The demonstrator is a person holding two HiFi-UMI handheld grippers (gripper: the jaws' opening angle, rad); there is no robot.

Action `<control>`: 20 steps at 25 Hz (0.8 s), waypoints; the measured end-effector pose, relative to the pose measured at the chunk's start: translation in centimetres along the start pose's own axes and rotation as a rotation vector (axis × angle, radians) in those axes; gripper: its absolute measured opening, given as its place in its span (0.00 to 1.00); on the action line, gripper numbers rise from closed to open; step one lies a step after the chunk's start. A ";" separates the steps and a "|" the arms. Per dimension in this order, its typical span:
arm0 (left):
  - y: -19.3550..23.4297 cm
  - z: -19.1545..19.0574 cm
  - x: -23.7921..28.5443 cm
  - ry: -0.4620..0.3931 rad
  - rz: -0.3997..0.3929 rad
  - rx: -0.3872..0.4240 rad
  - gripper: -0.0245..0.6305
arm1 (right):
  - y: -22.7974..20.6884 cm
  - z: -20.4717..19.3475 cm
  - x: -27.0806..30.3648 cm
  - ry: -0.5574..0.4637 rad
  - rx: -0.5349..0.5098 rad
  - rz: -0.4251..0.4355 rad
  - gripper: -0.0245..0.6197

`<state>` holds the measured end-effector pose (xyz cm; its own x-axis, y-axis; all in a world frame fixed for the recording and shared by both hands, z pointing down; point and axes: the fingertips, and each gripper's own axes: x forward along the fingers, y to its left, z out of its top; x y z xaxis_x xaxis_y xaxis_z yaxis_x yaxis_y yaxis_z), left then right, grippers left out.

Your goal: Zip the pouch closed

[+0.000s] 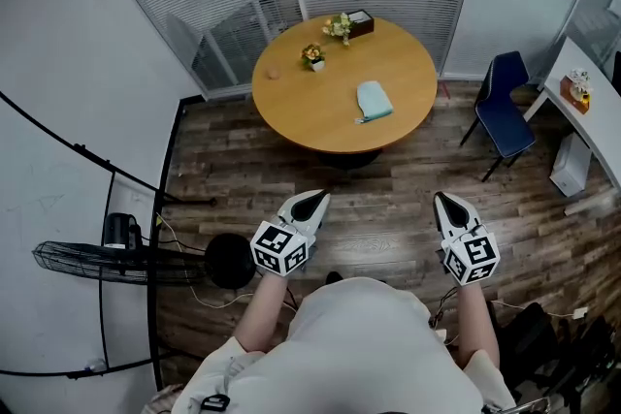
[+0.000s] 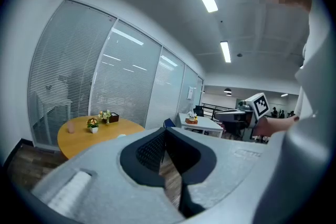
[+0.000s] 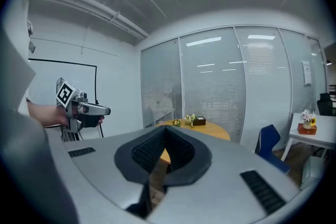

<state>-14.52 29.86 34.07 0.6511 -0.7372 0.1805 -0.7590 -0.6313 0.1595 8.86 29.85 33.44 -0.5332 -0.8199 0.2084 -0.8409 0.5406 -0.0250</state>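
Observation:
A light blue pouch (image 1: 374,100) lies flat on the round wooden table (image 1: 291,102), right of its middle. Both grippers hang over the wood floor, well short of the table and apart from the pouch. My left gripper (image 1: 315,199) has its jaws closed tip to tip with nothing between them (image 2: 165,131). My right gripper (image 1: 444,201) is shut and empty too (image 3: 165,129). Each points roughly level toward the table. In the gripper views the table top (image 2: 79,134) (image 3: 212,128) shows beyond the jaws, but I cannot make out the pouch there.
On the table's far side stand two small flower pots (image 1: 312,56) (image 1: 339,26), a brown box (image 1: 360,21) and a small cup (image 1: 274,72). A blue chair (image 1: 505,107) and a white desk (image 1: 587,107) are at the right. A floor fan (image 1: 87,259) and cables lie at the left.

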 end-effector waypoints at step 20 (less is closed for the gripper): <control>3.1 -0.8 -0.9 0.025 -0.032 -0.020 0.07 | 2.9 -0.3 2.4 0.029 0.013 -0.024 0.05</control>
<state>-17.44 28.76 35.12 0.6755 -0.7101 0.1988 -0.7374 -0.6497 0.1848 5.23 29.52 34.15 -0.5104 -0.8265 0.2374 -0.8545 0.5185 -0.0322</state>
